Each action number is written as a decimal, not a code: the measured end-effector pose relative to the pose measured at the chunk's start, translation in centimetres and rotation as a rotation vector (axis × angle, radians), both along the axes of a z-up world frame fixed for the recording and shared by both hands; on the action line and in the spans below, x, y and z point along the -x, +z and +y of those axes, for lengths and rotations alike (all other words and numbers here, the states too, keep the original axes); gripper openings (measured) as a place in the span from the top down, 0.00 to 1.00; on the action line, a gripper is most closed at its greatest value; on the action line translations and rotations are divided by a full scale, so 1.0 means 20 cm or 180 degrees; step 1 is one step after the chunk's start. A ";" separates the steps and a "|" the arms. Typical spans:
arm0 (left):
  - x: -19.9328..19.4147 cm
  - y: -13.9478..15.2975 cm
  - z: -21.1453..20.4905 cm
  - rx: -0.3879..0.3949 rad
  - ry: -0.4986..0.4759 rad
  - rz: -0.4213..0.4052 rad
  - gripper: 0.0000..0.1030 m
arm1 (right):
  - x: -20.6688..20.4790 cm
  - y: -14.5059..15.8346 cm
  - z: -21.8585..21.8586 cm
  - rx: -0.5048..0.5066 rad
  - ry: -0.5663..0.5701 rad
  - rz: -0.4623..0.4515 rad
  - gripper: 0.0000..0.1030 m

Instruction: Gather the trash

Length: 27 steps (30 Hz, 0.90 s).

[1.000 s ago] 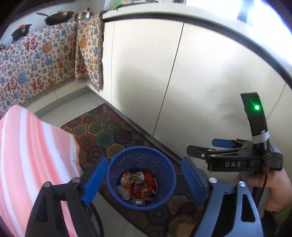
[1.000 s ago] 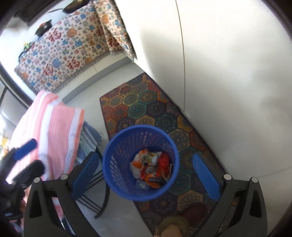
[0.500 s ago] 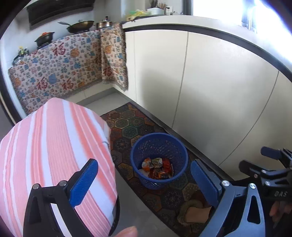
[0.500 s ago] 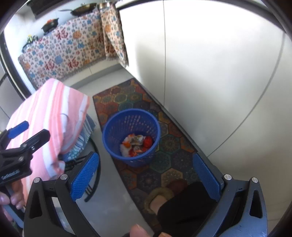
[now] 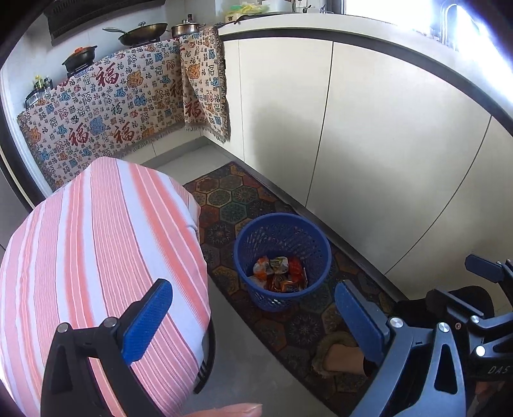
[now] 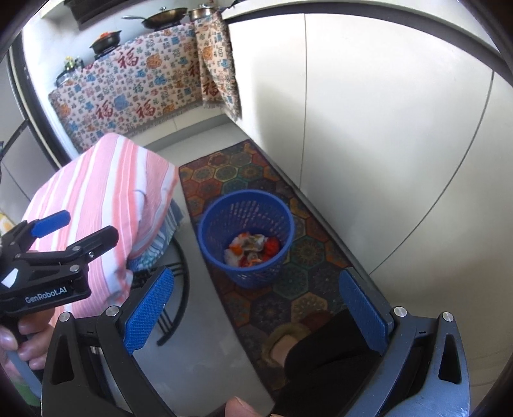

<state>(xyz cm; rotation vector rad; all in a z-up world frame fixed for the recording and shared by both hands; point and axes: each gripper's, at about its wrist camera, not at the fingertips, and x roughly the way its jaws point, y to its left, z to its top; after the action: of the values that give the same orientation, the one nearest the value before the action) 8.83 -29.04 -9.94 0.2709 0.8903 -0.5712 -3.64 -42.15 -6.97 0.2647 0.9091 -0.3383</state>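
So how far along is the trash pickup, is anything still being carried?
Done: crumpled wrappers lie inside the blue bin on the rug. In hand: nothing; the left gripper and right gripper are both open and empty. Left: no loose trash shows on the floor in either view.

Patterned rug (image 5: pixel 256 205) with hexagon motifs lies on grey floor (image 5: pixel 243 362) along base of cream cabinet doors (image 5: pixel 384 134). Round stool or table under pink-and-white striped cloth (image 5: pixel 96 243) stands left of rug; black metal frame shows below cloth. Printed cloth with red characters (image 5: pixel 105 118) hangs over far worktop front and round corner. Wok (image 5: pixel 144 32), steel lidded pot (image 5: pixel 186 28), black pot (image 5: pixel 78 57) sit on top. Slippered foot (image 6: pixel 288 344) rests on near end of rug.
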 end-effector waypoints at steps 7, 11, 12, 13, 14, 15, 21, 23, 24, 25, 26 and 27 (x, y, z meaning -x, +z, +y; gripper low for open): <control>0.02 -0.01 -0.01 0.0028 -0.0010 0.0023 0.00 | 0.01 0.02 0.02 0.0035 0.0026 -0.0014 0.00; 0.02 -0.01 -0.02 0.0032 -0.0014 0.0023 0.00 | 0.02 0.02 0.01 0.0037 0.0018 -0.0021 0.00; 0.02 -0.01 -0.02 0.0030 -0.0014 0.0022 0.00 | 0.02 0.02 0.01 0.0040 0.0015 -0.0020 0.00; 0.02 -0.01 -0.02 0.0027 -0.0017 0.0022 0.00 | 0.02 0.02 0.01 0.0040 0.0014 -0.0017 0.00; 0.02 -0.01 -0.02 0.0029 -0.0015 0.0020 0.00 | 0.02 0.02 0.01 0.0035 0.0012 -0.0012 0.00; 0.03 0.00 -0.02 0.0030 -0.0014 0.0015 0.00 | 0.02 0.01 0.01 0.0030 0.0012 -0.0006 0.00; 0.03 0.00 -0.02 0.0022 -0.0011 0.0013 0.00 | 0.02 0.00 0.01 0.0012 0.0023 0.0017 0.00; 0.03 0.00 -0.02 0.0020 -0.0010 0.0018 0.00 | 0.02 0.00 0.02 0.0010 0.0021 0.0016 0.00; 0.03 0.00 -0.02 0.0017 -0.0009 0.0021 0.00 | 0.03 0.00 0.02 0.0010 0.0020 0.0017 0.00; 0.03 0.00 -0.02 0.0015 -0.0011 0.0020 0.00 | 0.02 0.00 0.02 0.0012 0.0023 0.0017 0.00; 0.03 0.01 -0.02 0.0013 -0.0014 0.0018 0.00 | 0.02 0.00 0.01 0.0010 0.0023 0.0017 0.00; 0.03 0.01 -0.02 0.0009 -0.0013 0.0015 0.00 | 0.02 0.00 0.01 0.0008 0.0022 0.0016 0.00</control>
<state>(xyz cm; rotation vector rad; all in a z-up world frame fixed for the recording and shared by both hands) 8.19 -29.53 -9.76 0.2689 0.8936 -0.5770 -4.13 -41.87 -6.88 0.2583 0.9145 -0.3337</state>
